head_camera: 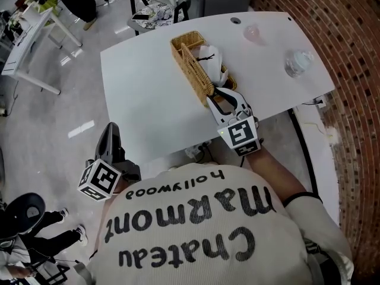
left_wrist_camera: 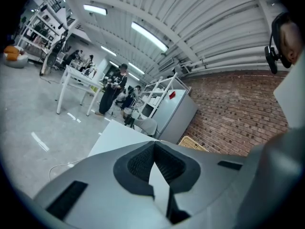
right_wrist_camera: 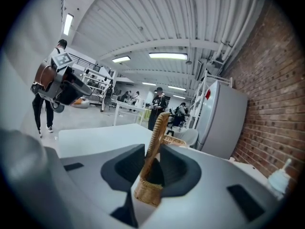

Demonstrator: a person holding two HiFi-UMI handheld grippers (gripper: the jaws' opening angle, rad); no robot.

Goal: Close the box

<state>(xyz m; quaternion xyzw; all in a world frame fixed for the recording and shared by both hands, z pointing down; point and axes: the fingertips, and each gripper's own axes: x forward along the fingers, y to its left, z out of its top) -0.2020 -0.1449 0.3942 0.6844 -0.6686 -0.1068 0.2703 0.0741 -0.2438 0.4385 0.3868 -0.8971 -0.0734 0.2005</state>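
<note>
A wicker box (head_camera: 218,70) stands on the white table (head_camera: 148,88) with something white and crumpled inside. Its wicker lid (head_camera: 194,75) stands upright on edge along the box's left side. My right gripper (head_camera: 217,98) is shut on the near end of that lid; in the right gripper view the lid (right_wrist_camera: 156,137) rises between the dark pads (right_wrist_camera: 176,168). My left gripper (head_camera: 110,130) hangs off the table's near left edge, away from the box, with nothing in it. In the left gripper view its pads (left_wrist_camera: 140,163) meet at the tips and the box (left_wrist_camera: 193,143) shows far off.
A clear glass vessel (head_camera: 298,62) and a pinkish round object (head_camera: 252,33) sit at the table's far right. A brick wall (head_camera: 350,52) runs along the right. A chair (head_camera: 157,8) stands behind the table, another white table (head_camera: 29,40) far left.
</note>
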